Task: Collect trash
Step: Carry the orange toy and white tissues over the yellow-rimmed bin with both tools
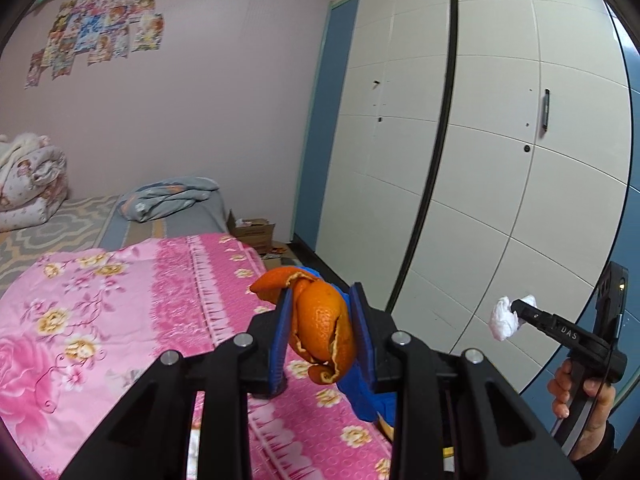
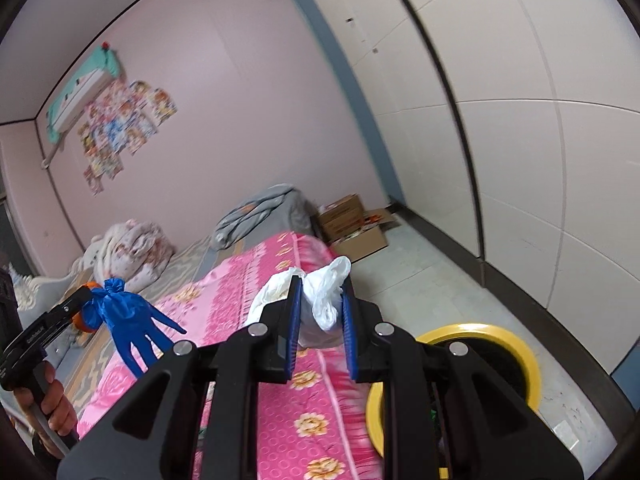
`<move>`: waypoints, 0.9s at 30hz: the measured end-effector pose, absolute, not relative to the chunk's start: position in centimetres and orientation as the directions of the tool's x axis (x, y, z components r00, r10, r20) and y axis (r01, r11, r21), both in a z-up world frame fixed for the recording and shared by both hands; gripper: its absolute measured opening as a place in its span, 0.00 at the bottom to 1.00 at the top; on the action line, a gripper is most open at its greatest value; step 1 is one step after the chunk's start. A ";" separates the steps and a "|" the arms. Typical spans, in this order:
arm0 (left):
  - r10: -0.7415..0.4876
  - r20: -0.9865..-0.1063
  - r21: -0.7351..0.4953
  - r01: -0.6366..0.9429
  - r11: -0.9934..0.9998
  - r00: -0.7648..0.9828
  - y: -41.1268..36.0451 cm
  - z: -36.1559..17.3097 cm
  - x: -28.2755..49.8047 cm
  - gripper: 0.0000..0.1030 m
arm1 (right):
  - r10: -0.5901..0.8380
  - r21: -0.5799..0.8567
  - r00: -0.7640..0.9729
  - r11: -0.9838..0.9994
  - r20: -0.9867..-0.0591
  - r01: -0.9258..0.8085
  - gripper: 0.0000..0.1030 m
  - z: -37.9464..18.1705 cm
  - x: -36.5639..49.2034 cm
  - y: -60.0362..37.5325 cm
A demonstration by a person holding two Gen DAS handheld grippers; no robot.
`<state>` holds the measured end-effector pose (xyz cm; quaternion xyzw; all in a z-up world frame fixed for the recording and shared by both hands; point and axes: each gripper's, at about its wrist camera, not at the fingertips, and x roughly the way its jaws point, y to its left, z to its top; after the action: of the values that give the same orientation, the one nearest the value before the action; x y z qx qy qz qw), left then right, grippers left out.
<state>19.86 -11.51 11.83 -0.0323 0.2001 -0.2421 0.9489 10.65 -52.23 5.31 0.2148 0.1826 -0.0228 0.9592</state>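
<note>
In the left wrist view the left gripper (image 1: 320,332) fills the lower centre of the frame, its blue fingers (image 1: 280,344) pinching an orange peel (image 1: 324,328) together with a blue glove (image 1: 360,392) that hangs below and behind the peel. Both are held above the pink flowered bedspread (image 1: 120,320), which covers the lower left. At the right edge of that frame the right gripper (image 1: 516,312) shows, gripped by a hand (image 1: 576,400), with a white wad (image 1: 505,319) at its tip in front of the pale wardrobe (image 1: 500,140). In the right wrist view the right gripper (image 2: 320,312) sits at lower centre, its fingers (image 2: 292,320) closed on that wad, a crumpled white plastic bag (image 2: 326,288), above the bedspread (image 2: 312,420). At the left edge the left gripper (image 2: 86,300), held by a hand (image 2: 52,400), carries the glove (image 2: 128,320), whose fingers dangle downward, with a bit of the peel (image 2: 90,285) showing beside it. A yellow-rimmed bin (image 2: 516,356) stands on the floor at lower right, beside the bed and partly hidden by the gripper. Cardboard boxes (image 2: 352,220) lie on the floor past the bed's far corner, and posters (image 1: 96,28) hang on the pink wall at upper left.
</note>
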 end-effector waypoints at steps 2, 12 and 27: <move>-0.485 -0.362 -0.156 0.461 0.874 0.796 -12.8 11.8 20.2 0.27 | -0.003 0.399 0.932 0.904 -0.361 0.157 0.17 5.2 10.4 -53.3; -0.553 -0.377 -0.177 0.529 0.830 0.743 -19.2 10.6 22.2 0.27 | -0.119 0.399 0.920 0.874 -0.374 0.276 0.17 3.7 9.4 -58.1; -0.612 -0.491 -0.223 0.590 0.776 0.620 -27.4 2.7 25.3 0.27 | -0.165 0.363 0.860 0.856 -0.483 0.369 0.17 -2.8 10.5 -62.0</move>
<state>25.30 -27.41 2.72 -0.0196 0.2804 -0.3339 0.8997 10.45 -61.97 -2.80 0.2276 0.2233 -0.1425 0.9370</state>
